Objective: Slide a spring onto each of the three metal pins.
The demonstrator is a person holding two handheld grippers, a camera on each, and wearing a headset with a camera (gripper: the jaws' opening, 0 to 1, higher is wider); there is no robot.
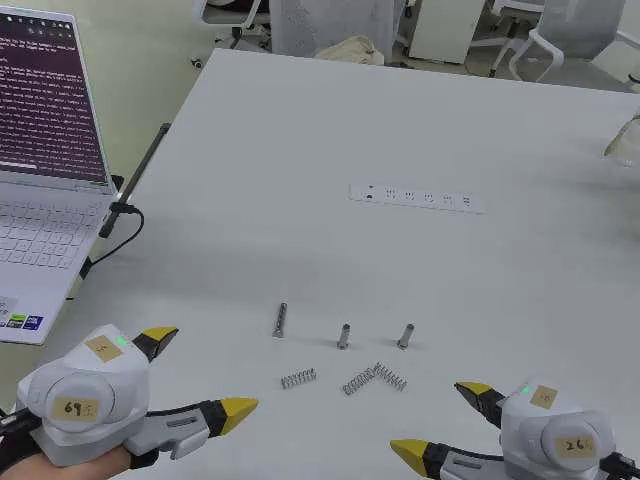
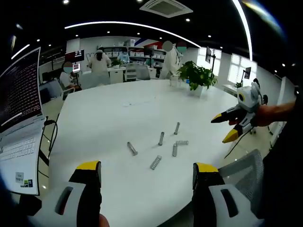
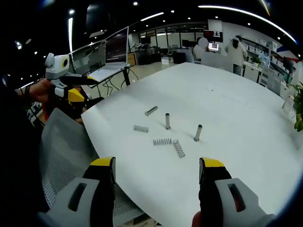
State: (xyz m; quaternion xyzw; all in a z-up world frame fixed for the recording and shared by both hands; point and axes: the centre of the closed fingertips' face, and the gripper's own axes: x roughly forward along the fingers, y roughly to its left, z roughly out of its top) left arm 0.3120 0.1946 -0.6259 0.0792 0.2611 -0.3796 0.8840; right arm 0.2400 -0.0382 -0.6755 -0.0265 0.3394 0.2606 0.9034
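Note:
Three short metal pins stand in a row on the white table: one lies on its side (image 1: 280, 319), and two are upright (image 1: 343, 336) (image 1: 405, 335). Three loose springs lie just in front of them: one apart on the left (image 1: 298, 378), two touching in a V (image 1: 358, 381) (image 1: 390, 376). My left gripper (image 1: 198, 373) hovers open at the near left edge, nothing between its yellow tips. My right gripper (image 1: 440, 421) is open at the near right. The left gripper view has the pins (image 2: 161, 138) and springs (image 2: 155, 162) ahead; the right gripper view has them too (image 3: 167, 121) (image 3: 162, 141).
An open laptop (image 1: 40, 180) sits at the left with a cable (image 1: 120, 215) plugged in. A white power strip (image 1: 417, 198) lies mid-table beyond the pins. Office chairs (image 1: 560, 40) stand past the far edge. A mesh chair (image 3: 66, 156) is near the table's front.

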